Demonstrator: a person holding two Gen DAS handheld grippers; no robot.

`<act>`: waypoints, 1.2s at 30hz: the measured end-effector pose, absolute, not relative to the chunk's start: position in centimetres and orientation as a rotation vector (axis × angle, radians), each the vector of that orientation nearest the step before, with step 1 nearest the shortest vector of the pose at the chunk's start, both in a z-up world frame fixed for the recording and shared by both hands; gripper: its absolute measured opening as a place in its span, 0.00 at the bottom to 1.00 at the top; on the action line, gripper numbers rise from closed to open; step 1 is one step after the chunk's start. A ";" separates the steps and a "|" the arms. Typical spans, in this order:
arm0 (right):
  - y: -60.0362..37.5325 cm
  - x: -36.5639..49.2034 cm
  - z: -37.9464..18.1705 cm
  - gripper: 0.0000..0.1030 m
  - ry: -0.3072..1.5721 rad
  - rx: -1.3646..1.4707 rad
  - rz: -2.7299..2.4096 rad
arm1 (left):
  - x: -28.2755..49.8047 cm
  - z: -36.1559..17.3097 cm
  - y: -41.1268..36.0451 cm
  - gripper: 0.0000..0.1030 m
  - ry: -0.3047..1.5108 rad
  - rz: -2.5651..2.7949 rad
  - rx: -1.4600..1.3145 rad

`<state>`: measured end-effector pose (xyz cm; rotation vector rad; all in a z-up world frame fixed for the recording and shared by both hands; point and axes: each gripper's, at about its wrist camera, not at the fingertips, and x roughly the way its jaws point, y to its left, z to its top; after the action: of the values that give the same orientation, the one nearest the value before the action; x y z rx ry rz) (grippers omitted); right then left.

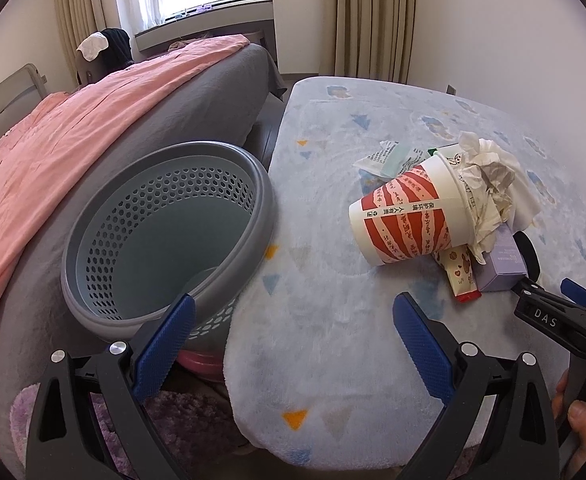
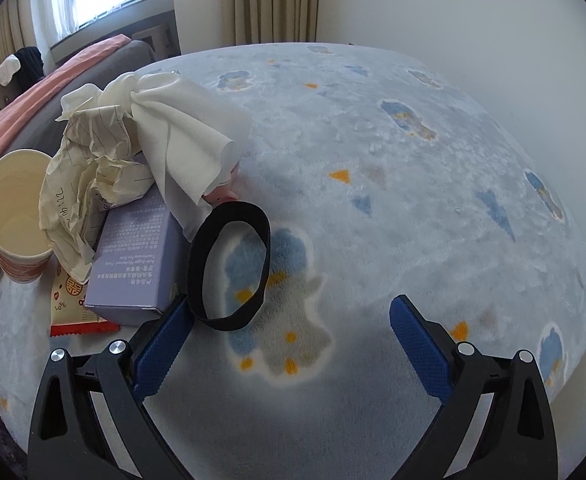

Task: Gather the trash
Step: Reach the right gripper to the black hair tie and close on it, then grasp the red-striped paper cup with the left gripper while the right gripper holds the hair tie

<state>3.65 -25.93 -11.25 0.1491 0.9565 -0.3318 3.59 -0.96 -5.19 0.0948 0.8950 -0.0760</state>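
Observation:
A red-and-white paper cup lies on its side on the pale blue blanket, with crumpled tissues at its mouth. A lilac box and a red snack wrapper lie beside it. My left gripper is open and empty, between the grey perforated bin and the pile. In the right wrist view the cup, crumpled paper, a white tissue, the box, the wrapper and a black band lie left of my open, empty right gripper.
A bed with a pink cover runs along the left behind the bin. A purple rug lies below the blanket edge. Printed paper scraps sit behind the cup. The right gripper's body shows at the right edge of the left wrist view.

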 end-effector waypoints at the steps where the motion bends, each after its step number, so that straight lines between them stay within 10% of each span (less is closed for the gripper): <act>1: -26.0 3.8 -11.3 0.91 0.957 0.148 -0.331 | 3.6 -5.2 -1.0 0.92 0.894 -0.077 0.093; 14: -25.3 5.3 -11.0 0.70 0.960 0.127 -0.276 | 3.7 -5.7 -1.1 0.92 0.909 -0.093 0.080; 24: -25.9 3.8 -10.3 0.11 0.948 0.233 -0.223 | 2.6 -5.4 -1.3 0.92 0.910 -0.165 0.062; 36: -27.1 -0.5 -8.3 0.08 0.893 0.289 -0.228 | 1.6 -3.9 -2.6 0.92 0.856 -0.179 0.090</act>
<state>-0.55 -27.06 -8.31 0.2893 0.8928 -0.2282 1.64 -2.59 -3.94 0.0898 0.8563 -0.1786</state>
